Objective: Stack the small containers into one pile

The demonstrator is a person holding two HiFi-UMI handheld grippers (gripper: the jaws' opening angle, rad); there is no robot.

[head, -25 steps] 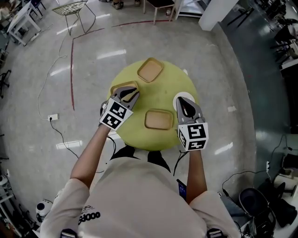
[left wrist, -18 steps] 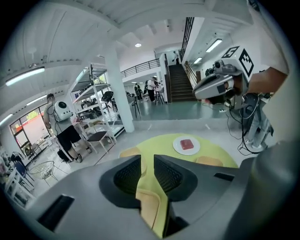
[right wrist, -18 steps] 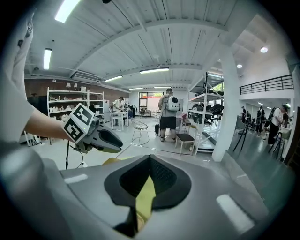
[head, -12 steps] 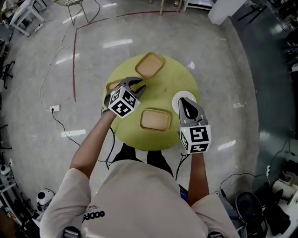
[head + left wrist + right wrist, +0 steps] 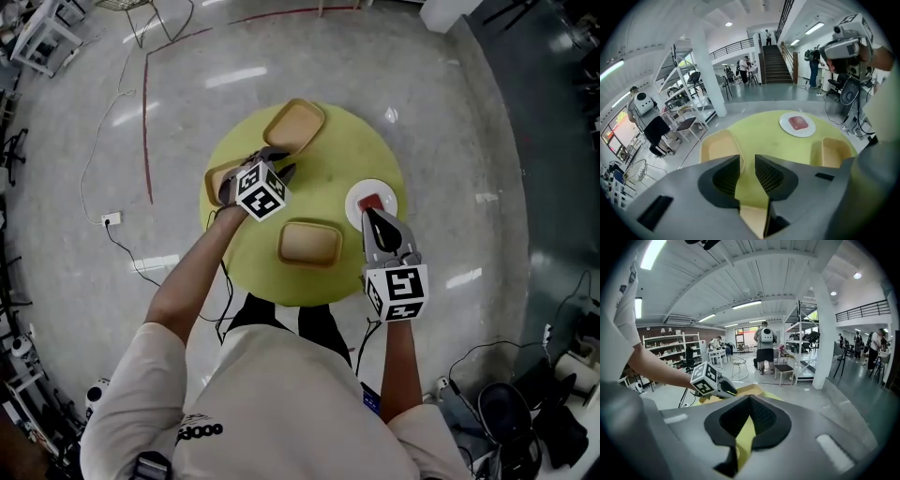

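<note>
On the round yellow-green table (image 5: 337,169), the left container (image 5: 217,179) was seen at the left edge, partly covered by the left gripper (image 5: 281,165). In the left gripper view the left gripper's (image 5: 747,161) jaws had just been opening and were held moderately apart. Only bare table and a strip of that container's tan rim (image 5: 752,220) were shown in the gap, and nothing was pressed by the pads.

The far container (image 5: 295,124) lay just beyond it, and the near container (image 5: 309,244) lay toward the near edge, well apart from both. No stack had yet been formed.

A white plate (image 5: 353,208) with a red piece (image 5: 372,201) on it was set at the right. The right gripper (image 5: 370,216) was held over the plate's near side with its jaws brought fully together and nothing between them.

The containers were judged to be light, stiff, shallow trays with thin upright walls and rounded corners. A smooth finish was suspected, so slipping was thought possible. The best hold was judged to be on a side wall near its middle, one pad inside and one outside. That way, each tray could be kept level and nested into the next.
</note>
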